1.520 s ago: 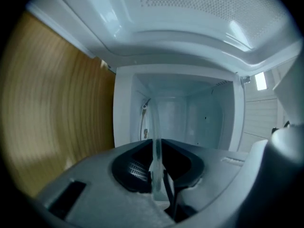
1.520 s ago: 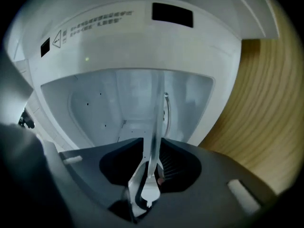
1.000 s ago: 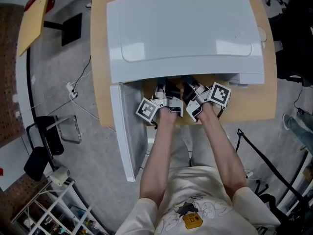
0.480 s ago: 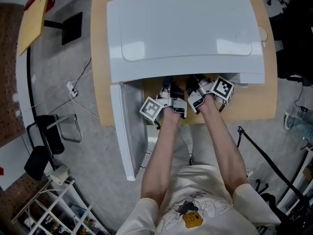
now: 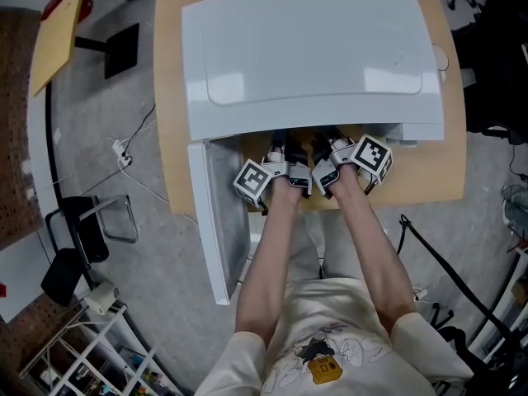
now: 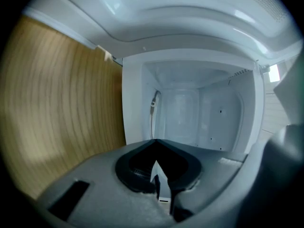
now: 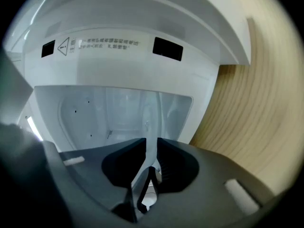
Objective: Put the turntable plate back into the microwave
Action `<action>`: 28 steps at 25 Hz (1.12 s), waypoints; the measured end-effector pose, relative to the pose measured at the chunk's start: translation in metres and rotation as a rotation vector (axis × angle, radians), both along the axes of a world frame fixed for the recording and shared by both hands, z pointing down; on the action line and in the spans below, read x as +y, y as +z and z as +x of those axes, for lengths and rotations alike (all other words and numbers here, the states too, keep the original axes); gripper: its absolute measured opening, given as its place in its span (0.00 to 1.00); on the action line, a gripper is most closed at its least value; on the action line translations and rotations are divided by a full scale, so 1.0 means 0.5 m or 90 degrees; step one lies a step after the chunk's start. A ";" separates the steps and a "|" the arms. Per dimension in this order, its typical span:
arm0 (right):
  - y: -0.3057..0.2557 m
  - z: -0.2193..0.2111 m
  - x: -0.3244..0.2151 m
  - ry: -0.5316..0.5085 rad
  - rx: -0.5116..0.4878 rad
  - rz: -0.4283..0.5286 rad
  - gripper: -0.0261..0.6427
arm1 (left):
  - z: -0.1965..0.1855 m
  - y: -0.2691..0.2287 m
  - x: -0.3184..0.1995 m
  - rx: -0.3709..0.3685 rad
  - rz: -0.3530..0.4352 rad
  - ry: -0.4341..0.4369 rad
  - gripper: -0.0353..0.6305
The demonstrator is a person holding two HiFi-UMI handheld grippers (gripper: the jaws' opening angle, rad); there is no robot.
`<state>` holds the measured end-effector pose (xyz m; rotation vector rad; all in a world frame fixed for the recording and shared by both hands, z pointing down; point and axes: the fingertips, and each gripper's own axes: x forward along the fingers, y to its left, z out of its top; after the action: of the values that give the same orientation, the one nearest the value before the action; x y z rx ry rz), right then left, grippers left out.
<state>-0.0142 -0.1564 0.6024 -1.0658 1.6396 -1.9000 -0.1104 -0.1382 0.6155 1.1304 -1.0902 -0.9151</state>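
Above grey floor (image 5: 107, 139), wooden table (image 5: 172, 97), microwave (image 5: 305, 56)

Noted smooth, glossy white casing on microwave (image 5: 305, 52), with highlights across top of head view. Saw cavity walls (image 6: 190, 113) likewise smooth white, faintly shiny. Recorded table (image 5: 429, 180) as pale wood, visible grain, low sheen. Logged left gripper (image 6: 155, 146) and right gripper (image 7: 151, 144) bodies as matt grey plastic, finely pebbled; pads (image 7: 166, 164) black, ribbed. Marked floor (image 5: 107, 147) at left as dull speckled grey. Took shirt (image 5: 330, 337) at bottom edge for soft cream cloth, printed.
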 end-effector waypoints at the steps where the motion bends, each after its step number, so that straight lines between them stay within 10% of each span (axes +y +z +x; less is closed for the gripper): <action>1: 0.000 0.001 0.002 0.004 0.006 -0.003 0.14 | -0.002 -0.001 -0.001 -0.002 0.000 0.001 0.05; 15: -0.050 -0.005 0.032 -0.047 0.024 0.041 0.06 | 0.039 -0.068 0.025 0.026 0.041 0.043 0.05; 22: -0.129 -0.004 0.083 -0.124 0.086 0.102 0.05 | 0.086 -0.134 0.098 -0.100 0.052 0.154 0.05; 28: -0.221 0.004 0.141 -0.189 0.189 0.208 0.05 | 0.111 -0.236 0.155 -0.329 0.096 0.254 0.05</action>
<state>-0.0124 -0.0860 0.4920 -1.0496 2.2942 -1.6107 -0.0549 -0.0609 0.4975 1.6960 -1.1534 -0.3999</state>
